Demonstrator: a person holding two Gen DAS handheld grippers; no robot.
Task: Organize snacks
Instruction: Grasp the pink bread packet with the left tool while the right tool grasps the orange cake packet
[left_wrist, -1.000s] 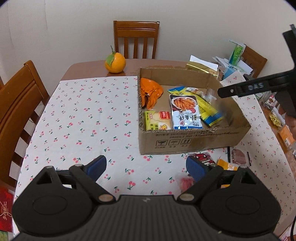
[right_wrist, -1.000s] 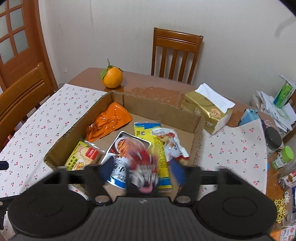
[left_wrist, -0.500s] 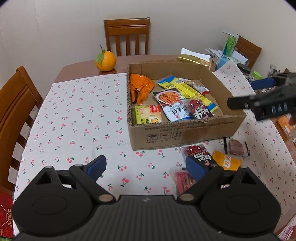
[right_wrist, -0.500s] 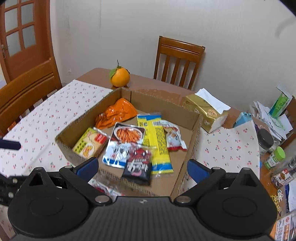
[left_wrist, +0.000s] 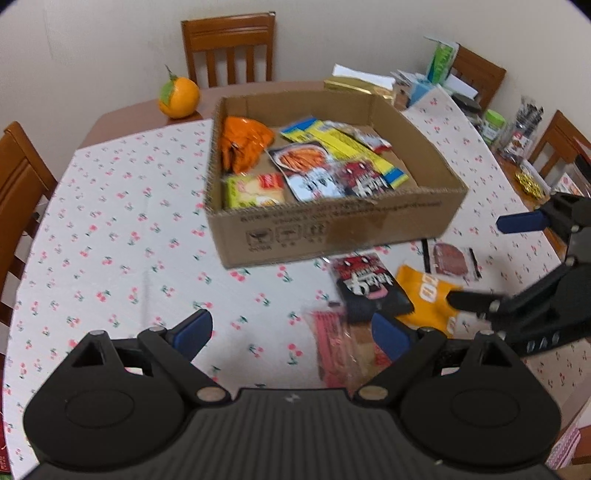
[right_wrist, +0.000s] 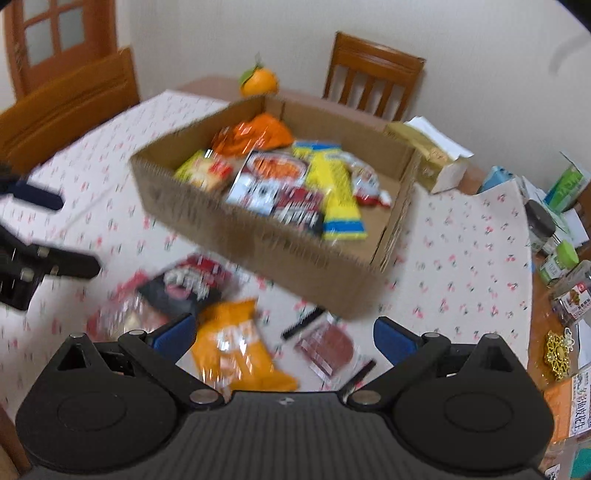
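- The right gripper (right_wrist: 282, 332) hangs with its jaws spread wide and nothing between the pads; they have just been opening. Straight below its gap lie the yellow-orange packet (right_wrist: 236, 350) and, to the right, a clear packet of reddish-brown slices (right_wrist: 327, 347), both on the cherry-print tablecloth (right_wrist: 461, 258) near the cardboard box (right_wrist: 258, 229).
- The left gripper (left_wrist: 291, 330) is also released, empty. Its right pad sits just over a clear pack of red sticks (left_wrist: 340, 347); the black-and-red packet (left_wrist: 369, 288) lies just beyond.
- Loose on the cloth, near side of the box: four packets – red sticks, black-and-red, yellow-orange, reddish-brown slices.
- Inside the box: seven, as far as I can count – an orange bag (left_wrist: 242, 142) at far left, a green-yellow packet (left_wrist: 255, 190) at near left, a white-and-blue pouch (left_wrist: 306, 173), another black-and-red packet (left_wrist: 364, 179), a long yellow one (left_wrist: 354, 151), with a blue-yellow one and a small red-white one at the far side.
- One orange fruit (left_wrist: 179, 98) stands on bare wood beyond the cloth.
- A second ago the black-and-red packet in the box was blurred between the right gripper's pads above the box; now it lies inside, and that gripper has drawn back toward the near side, over the loose packets.
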